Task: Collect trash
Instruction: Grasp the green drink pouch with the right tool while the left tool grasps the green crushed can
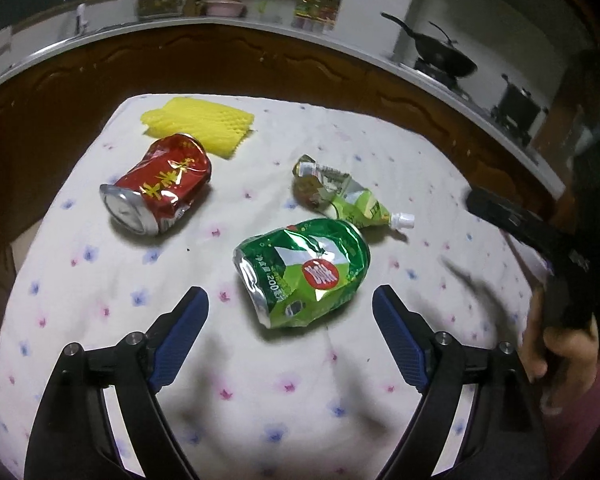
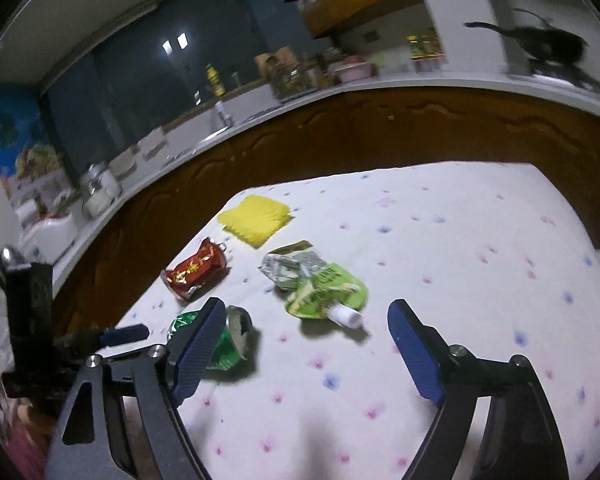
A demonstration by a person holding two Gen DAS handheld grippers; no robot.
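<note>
From the left wrist view, the left claw (image 1: 290, 300) hangs with its blue fingers (image 1: 180, 336) spread wide and nothing between them. Just beyond it, in the lower middle of the frame, lies the crushed green can (image 1: 304, 270) on the tabletop (image 1: 80, 320), which has a white cloth with small flowers. I think this can is very light and thin, already dented, so it will give under pressure; its foil skin looks slippery. A hold across the crumpled body seems safer than at the round rim. At the middle left lies a crushed red can (image 1: 158, 184), probably the same to handle. Behind it, at the upper left, is a yellow foam net (image 1: 200, 124), soft and almost without weight. At the middle right lies a flattened green pouch (image 1: 344, 196) with a white cap; it is limp, and the stiff spout may be the best place to take it. At the right edge a hand (image 1: 560, 344) holds the other tool, blurred.

From the right wrist view, the right claw (image 2: 308, 316) is also released and holds nothing. The pouch (image 2: 320, 280) lies in the middle of the frame, just beyond the fingertips. The green can (image 2: 236, 336) is half hidden behind the left finger, at the lower left. The red can (image 2: 196, 272) and the foam net (image 2: 256, 218) are further away. No bin or bag for the trash is visible in either view, and the far counter is dark and blurred.
</note>
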